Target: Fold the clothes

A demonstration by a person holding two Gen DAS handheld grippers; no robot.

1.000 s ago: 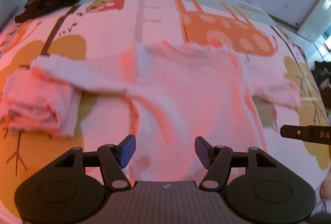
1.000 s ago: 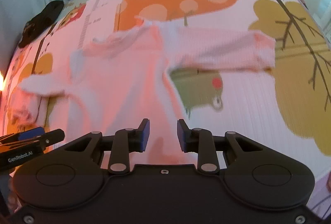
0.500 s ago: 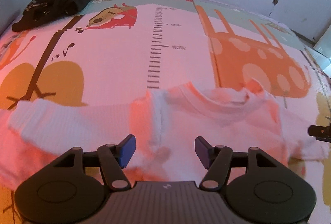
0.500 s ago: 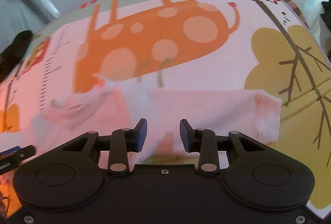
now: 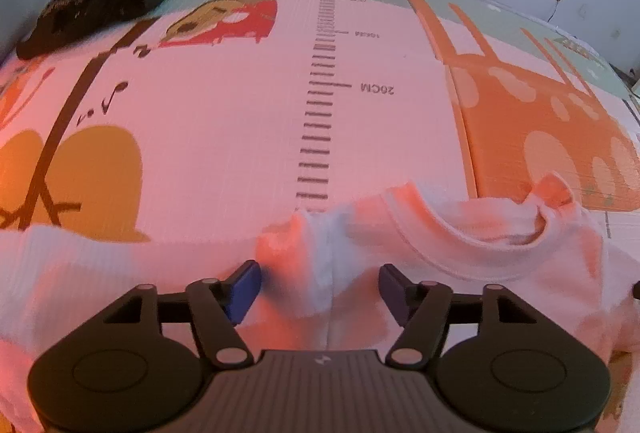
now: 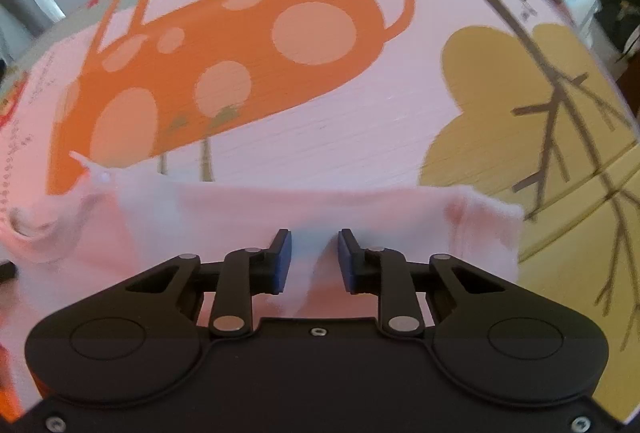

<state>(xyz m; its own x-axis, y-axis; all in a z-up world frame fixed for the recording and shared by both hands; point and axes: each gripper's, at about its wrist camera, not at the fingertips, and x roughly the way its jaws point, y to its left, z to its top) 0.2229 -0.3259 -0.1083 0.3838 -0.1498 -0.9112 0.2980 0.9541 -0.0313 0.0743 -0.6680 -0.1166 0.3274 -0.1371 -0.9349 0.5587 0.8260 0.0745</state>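
A pale pink long-sleeved top (image 5: pixel 460 245) lies spread flat on a printed play mat (image 5: pixel 240 121), neckline facing away. My left gripper (image 5: pixel 320 287) is open, its jaws wide apart over the top's left shoulder seam, low over the cloth. In the right wrist view the same top (image 6: pixel 248 217) shows with its right sleeve stretched to the right. My right gripper (image 6: pixel 314 259) is open with a narrower gap, its fingers astride a raised ridge of sleeve cloth near the shoulder. Neither gripper has closed on the cloth.
A black garment (image 5: pixel 100 3) lies bunched at the mat's far left corner by the wall. The mat carries an orange giraffe print (image 6: pixel 224 41) and a ruler print (image 5: pixel 320 93). A dark object (image 6: pixel 616 17) sits on the floor beyond the mat's right edge.
Both grippers moved forward along the top, from its hem up to the shoulders, and dropped lower over the cloth. The right gripper opened slightly wider. The folded pink garment at left left the view.
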